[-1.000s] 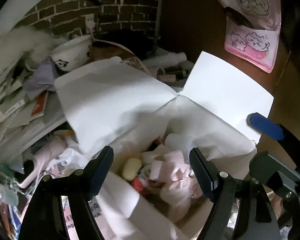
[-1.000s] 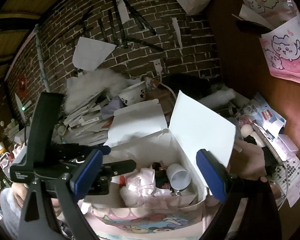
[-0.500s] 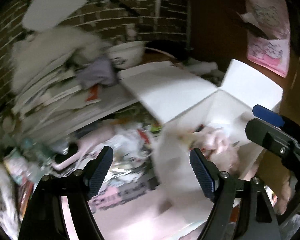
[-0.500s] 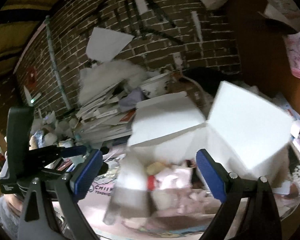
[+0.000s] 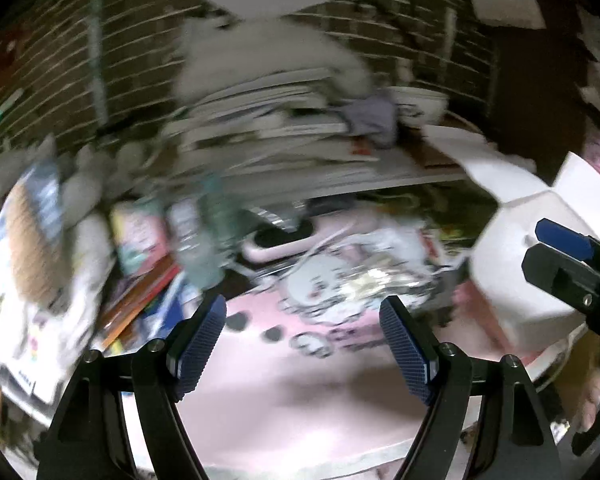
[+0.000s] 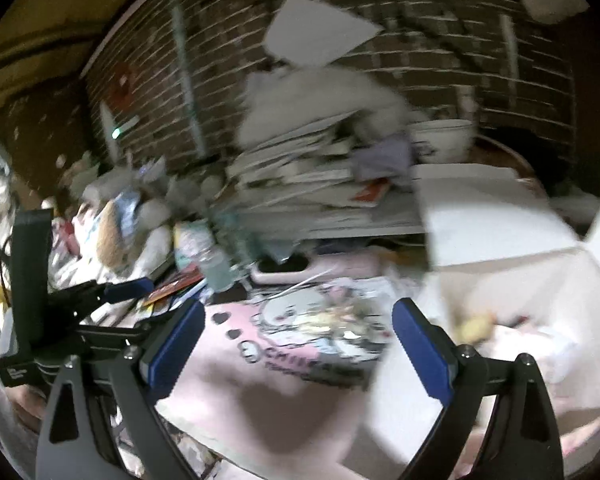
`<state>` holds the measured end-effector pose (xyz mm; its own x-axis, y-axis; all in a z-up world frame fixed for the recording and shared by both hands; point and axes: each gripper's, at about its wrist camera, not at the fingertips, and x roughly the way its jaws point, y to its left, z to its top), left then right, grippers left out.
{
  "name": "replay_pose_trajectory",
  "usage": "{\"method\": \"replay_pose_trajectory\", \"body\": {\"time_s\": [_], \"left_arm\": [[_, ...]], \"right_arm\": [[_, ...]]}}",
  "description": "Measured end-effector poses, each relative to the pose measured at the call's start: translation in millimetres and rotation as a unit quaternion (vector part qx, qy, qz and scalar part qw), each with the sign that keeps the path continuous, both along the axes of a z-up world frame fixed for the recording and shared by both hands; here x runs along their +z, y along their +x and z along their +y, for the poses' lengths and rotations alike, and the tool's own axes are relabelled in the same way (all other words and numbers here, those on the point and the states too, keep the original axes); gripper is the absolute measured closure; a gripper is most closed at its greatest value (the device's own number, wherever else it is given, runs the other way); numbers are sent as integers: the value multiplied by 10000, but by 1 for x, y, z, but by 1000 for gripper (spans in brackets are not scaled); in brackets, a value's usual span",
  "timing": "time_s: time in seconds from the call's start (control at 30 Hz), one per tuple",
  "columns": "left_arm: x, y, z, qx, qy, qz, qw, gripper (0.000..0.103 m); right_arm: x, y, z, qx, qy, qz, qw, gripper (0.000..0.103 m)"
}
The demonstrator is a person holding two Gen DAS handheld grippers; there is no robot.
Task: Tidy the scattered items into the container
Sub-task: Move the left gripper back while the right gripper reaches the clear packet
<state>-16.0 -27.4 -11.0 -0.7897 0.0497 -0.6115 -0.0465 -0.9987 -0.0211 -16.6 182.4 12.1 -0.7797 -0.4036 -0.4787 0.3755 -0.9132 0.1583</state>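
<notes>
Both views are motion-blurred. The white cardboard box (image 6: 512, 280), flaps up, sits at the right, with pink and yellow items inside; its corner (image 5: 516, 264) shows at the right of the left wrist view. My left gripper (image 5: 302, 344) is open and empty over a pink printed mat (image 5: 300, 380). My right gripper (image 6: 298, 348) is open and empty above the same mat (image 6: 284, 376), left of the box. A crinkly cartoon-print packet (image 5: 352, 280) and a pink curved object (image 5: 276, 246) lie scattered ahead. The right gripper's fingers (image 5: 564, 240) show at the left wrist view's right edge.
A stack of papers and books (image 6: 300, 176) with a purple cloth (image 6: 384, 160) and a white bowl (image 6: 440, 140) stands against the brick wall (image 6: 220, 60). Bottles, books and packets (image 5: 172, 248) crowd the left. The left gripper (image 6: 76, 296) shows at the right wrist view's left.
Both grippers have swung left, away from above the box's opening to over the pink mat and clutter. The box now sits at the right of each view. Both stayed open.
</notes>
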Motion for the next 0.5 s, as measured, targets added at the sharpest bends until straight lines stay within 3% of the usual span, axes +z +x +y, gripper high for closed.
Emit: {"method": "replay_pose_trajectory", "body": {"time_s": [0.23, 0.3, 0.5], "left_arm": [[-6, 9, -35, 796, -441, 138, 9958, 27], [-9, 8, -42, 947, -489, 121, 9942, 26], [-20, 7, -65, 1214, -374, 20, 9919, 24]], "right_arm": [[-17, -20, -67, 265, 265, -390, 9985, 9], [-27, -31, -85, 151, 509, -571, 9970, 9], [-49, -59, -91, -417, 437, -812, 9949, 9]]}}
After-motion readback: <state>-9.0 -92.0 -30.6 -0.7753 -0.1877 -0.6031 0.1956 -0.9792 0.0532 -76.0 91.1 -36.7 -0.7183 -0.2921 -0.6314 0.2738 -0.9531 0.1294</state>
